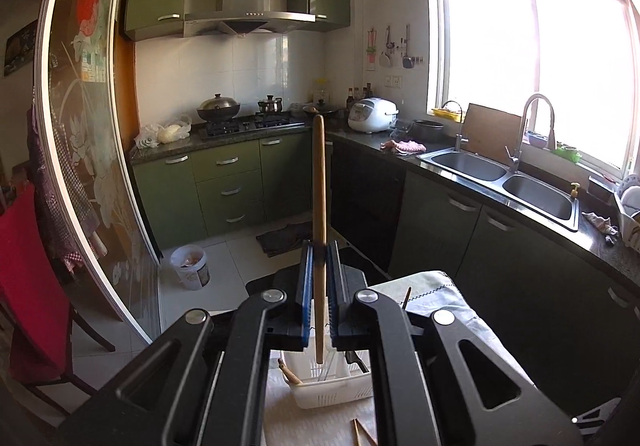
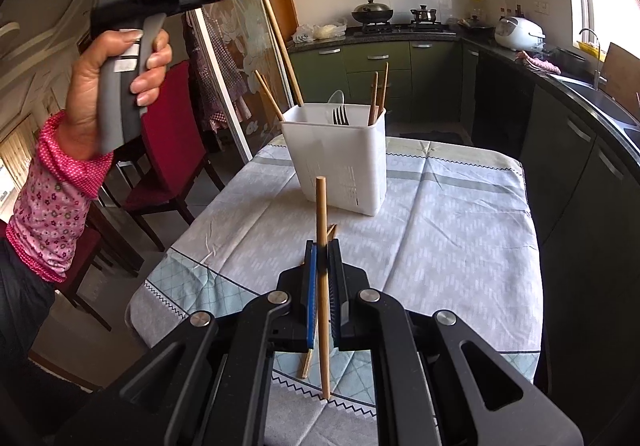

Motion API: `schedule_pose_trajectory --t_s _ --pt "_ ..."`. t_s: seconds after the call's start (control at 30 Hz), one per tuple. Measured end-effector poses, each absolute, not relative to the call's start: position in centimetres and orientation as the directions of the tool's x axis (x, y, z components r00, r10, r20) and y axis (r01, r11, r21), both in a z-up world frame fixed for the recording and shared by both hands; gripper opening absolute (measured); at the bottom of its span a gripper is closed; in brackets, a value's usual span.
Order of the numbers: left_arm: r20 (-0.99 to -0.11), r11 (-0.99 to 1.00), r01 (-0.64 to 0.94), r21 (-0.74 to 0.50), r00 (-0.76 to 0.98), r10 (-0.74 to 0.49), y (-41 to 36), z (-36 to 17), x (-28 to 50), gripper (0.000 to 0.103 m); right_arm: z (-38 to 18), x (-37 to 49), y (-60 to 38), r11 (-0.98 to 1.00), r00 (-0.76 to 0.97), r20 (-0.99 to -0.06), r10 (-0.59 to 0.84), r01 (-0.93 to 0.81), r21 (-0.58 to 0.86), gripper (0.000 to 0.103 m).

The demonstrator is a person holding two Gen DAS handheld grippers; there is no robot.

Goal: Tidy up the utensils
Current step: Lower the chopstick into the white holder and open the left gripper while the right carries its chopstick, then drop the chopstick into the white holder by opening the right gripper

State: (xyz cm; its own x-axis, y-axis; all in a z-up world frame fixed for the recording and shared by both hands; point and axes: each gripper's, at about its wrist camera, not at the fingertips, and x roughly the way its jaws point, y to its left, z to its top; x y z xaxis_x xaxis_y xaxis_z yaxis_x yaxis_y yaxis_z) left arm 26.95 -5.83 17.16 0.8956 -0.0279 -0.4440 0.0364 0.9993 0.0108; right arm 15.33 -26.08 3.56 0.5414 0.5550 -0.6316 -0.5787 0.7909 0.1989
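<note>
The left gripper [image 1: 319, 258] has its blue-padded jaws pinched on a long round light-wood chopstick [image 1: 318, 206], held near upright; in the right wrist view that same stick slants down from the raised gripper so that its lower end sits inside the left compartment of the white slotted plastic utensil caddy [image 2: 340, 162], which stands on the grey-and-pale-blue patterned tablecloth [image 2: 460, 226] toward the far edge of the table. The left wrist view agrees: the stick's lower tip hangs directly over the caddy's open mouth. So for this hand the relation that matters is vertical, the stick's long axis close to the caddy's own upright axis, and letting go is probably all that remains. The right gripper [image 2: 323, 258] is pressed together on a second plain wooden chopstick [image 2: 322, 230], also close to upright, its lower tip near the table's near edge, with another wooden stick [image 2: 307, 364] lying on the cloth just beside it. From this gripper the caddy lies straight ahead, well apart, so the right hand has the longer way to carry. The caddy already holds a dark metal fork [image 2: 340, 115], a pale spoon and further wooden sticks in its right compartment [image 2: 378, 94].
</note>
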Motion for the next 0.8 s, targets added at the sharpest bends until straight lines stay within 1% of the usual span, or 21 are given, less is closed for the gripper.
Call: schedule_pose_trajectory --t_s 0.2,0.3,0.33,0.37,0.4,0.43,0.47,0.67,0.8 --pt "-0.548 0.999 0.028 0.029 0.836 -0.008 -5.9 12.5 29.8 0.007 4.5 15.5 -26.2 0.788 0.551 -0.617 0.562 -0.582 0.198 0.006" --pt "-0.584 0.999 0.033 0.031 0.812 -0.009 -5.5 11.2 30.1 0.007 5.8 15.6 -26.1 0.784 0.559 -0.600 0.572 -0.587 0.201 0.006" --pt "-0.590 0.999 0.035 0.037 0.808 -0.007 -5.4 11.1 30.1 0.010 6.4 15.7 -26.1 0.783 0.566 -0.591 0.574 -0.590 0.197 0.006" --pt "-0.592 0.999 0.038 0.038 0.806 -0.008 -5.4 11.0 30.1 0.018 7.1 15.8 -25.9 0.783 0.575 -0.581 0.577 -0.592 0.192 0.006" --pt "-0.592 0.999 0.038 0.035 0.806 -0.010 -5.1 11.1 29.8 0.022 7.9 15.9 -25.8 0.782 0.582 -0.571 0.579 -0.594 0.188 0.006" --pt "-0.588 0.999 0.038 0.030 0.809 -0.013 -4.9 11.2 29.5 0.030 8.6 16.1 -25.5 0.780 0.587 -0.562 0.583 -0.597 0.185 0.006" --pt "-0.582 0.999 0.039 0.024 0.813 -0.017 -4.8 11.3 29.1 0.032 9.4 16.4 -25.3 0.778 0.591 -0.553 0.588 -0.601 0.185 0.006" --pt "-0.533 0.998 0.050 -0.031 0.844 -0.059 -3.3 13.3 25.0 0.032 14.8 19.8 -23.6 0.768 0.615 -0.492 0.617 -0.607 0.204 0.006" --pt "-0.530 0.998 0.059 -0.038 0.845 -0.071 -2.3 13.4 22.0 0.034 18.3 23.2 -22.5 0.789 0.666 -0.435 0.606 -0.574 0.220 0.006"
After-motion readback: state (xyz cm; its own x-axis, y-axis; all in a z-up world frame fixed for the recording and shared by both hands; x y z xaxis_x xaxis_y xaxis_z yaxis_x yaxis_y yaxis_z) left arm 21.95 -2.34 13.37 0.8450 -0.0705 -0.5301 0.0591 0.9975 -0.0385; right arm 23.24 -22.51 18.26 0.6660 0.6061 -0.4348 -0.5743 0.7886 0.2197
